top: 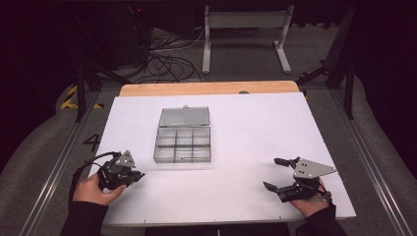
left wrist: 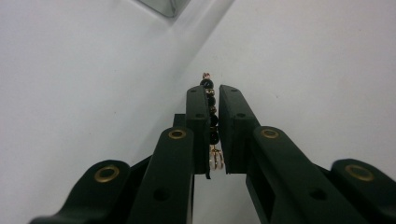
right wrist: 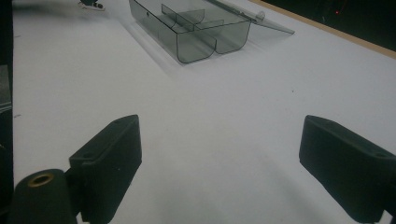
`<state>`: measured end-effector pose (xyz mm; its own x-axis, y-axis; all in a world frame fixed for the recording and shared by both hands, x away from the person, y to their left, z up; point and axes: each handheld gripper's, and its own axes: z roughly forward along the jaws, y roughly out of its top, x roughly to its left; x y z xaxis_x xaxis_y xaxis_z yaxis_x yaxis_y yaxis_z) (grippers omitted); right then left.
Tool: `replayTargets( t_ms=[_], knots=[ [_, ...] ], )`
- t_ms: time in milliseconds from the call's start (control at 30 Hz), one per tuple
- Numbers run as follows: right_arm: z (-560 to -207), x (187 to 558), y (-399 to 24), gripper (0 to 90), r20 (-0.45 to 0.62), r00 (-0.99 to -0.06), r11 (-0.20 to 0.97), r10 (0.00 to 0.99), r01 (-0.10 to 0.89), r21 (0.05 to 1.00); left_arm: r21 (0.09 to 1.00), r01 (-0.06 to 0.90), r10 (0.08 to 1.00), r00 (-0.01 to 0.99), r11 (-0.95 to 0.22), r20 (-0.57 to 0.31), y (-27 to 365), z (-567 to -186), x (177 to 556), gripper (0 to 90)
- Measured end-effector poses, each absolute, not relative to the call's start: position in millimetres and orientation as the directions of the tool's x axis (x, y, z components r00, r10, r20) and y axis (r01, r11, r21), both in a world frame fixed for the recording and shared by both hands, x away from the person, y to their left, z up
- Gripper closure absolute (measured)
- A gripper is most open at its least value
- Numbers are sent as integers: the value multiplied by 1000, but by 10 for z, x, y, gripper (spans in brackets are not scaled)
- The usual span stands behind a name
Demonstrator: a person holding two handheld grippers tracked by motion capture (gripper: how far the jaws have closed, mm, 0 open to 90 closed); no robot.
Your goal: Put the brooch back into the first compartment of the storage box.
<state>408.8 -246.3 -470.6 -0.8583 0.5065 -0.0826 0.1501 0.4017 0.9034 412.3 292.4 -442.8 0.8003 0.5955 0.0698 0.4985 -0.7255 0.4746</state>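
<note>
The room behind is dark, with cables on the floor and a white table leg frame at 12 o'clock. In the high view you sit at a white table (top: 255, 128). A clear plastic box (top: 183, 143) with small compartments lies near the middle, its lid folded flat open toward 12 o'clock. The compartments look empty from here. Your left gripper (top: 137, 175) is at 8 o'clock from the box, near the table's left edge. Your right gripper (top: 273, 173) is at 4 o'clock from the box, well apart from it, with its jaws spread wide.

In the left gripper view, your jaws are pressed close on a thin string of beads (left wrist: 212, 122). The beads are dark with little gold ones between, and a small gold ring hangs at the low end. A corner of the box (left wrist: 164, 5) peeks in at 12 o'clock.

In the right gripper view, your jaws stand far apart with nothing between them. The box (right wrist: 196, 32) is ahead at 12 o'clock, and your other gripper (right wrist: 91, 4) shows tiny at 11 o'clock.

I think the bead string is light, floppy and easy to break. It could slip or swing. Hold it by the middle beads, gently, as you do now, and do not pull hard on the ring.
</note>
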Motion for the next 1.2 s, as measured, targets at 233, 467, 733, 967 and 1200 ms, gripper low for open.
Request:
replayTargets(
  t_ms=[233,467,733,967,1200],
  knots=[
    [-4705,4086,-2465,136,-83,-858,402,507,150,903,540,487,609,791,-687,61,2969,-4350,4095,835],
    [-4705,4086,-2464,135,-84,-858,403,507,150,903,619,475,626,779,-626,35,3054,-4265,4074,835],
    [-4705,4086,-2463,136,-84,-858,403,508,150,903,689,464,637,771,-557,-4,3125,-4212,4066,835],
    [-4706,4085,-2462,136,-82,-857,402,508,152,903,748,451,639,768,-487,-47,3183,-4158,4080,835],
    [-4707,4086,-2462,135,-81,-858,401,507,152,903,785,434,647,760,-443,-55,3190,-4118,4092,835]
  ],
)
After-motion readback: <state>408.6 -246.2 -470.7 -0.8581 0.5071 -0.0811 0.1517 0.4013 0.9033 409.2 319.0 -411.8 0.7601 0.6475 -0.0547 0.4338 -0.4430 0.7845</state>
